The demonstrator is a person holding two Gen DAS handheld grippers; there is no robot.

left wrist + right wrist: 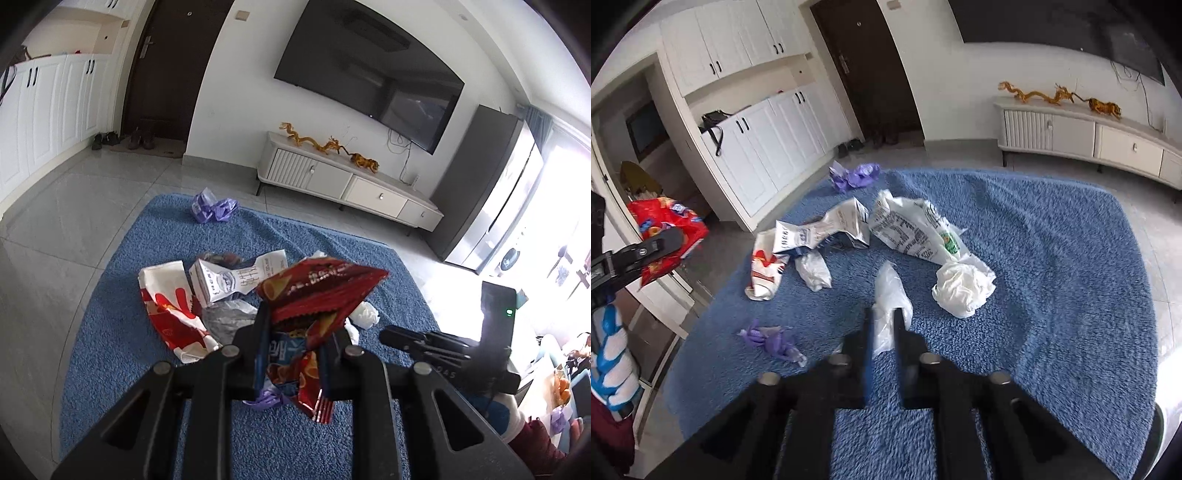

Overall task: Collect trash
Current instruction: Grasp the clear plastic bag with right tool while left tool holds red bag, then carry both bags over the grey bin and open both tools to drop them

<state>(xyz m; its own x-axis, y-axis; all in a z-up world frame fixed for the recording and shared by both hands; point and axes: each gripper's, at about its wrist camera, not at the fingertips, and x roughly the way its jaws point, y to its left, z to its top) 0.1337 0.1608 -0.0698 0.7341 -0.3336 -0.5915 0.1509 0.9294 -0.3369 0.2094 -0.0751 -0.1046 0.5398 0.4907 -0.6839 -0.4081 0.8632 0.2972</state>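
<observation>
Both claws grip trash: left claw (295,332) a red snack bag (317,291), right claw (884,328) clear plastic (890,295).

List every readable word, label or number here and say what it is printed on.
"DAS", faint and uncertain: side of the right tongs.
Red snack bag: characters blurred.
Milk carton: print too small.
White plastic bag: print too small.

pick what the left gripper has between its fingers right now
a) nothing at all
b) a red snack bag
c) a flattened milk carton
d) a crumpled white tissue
b: in the left wrist view the left gripper is clamped on a crumpled red snack bag held up above the blue rug, while the milk carton and the white tissue lie on the rug.
</observation>
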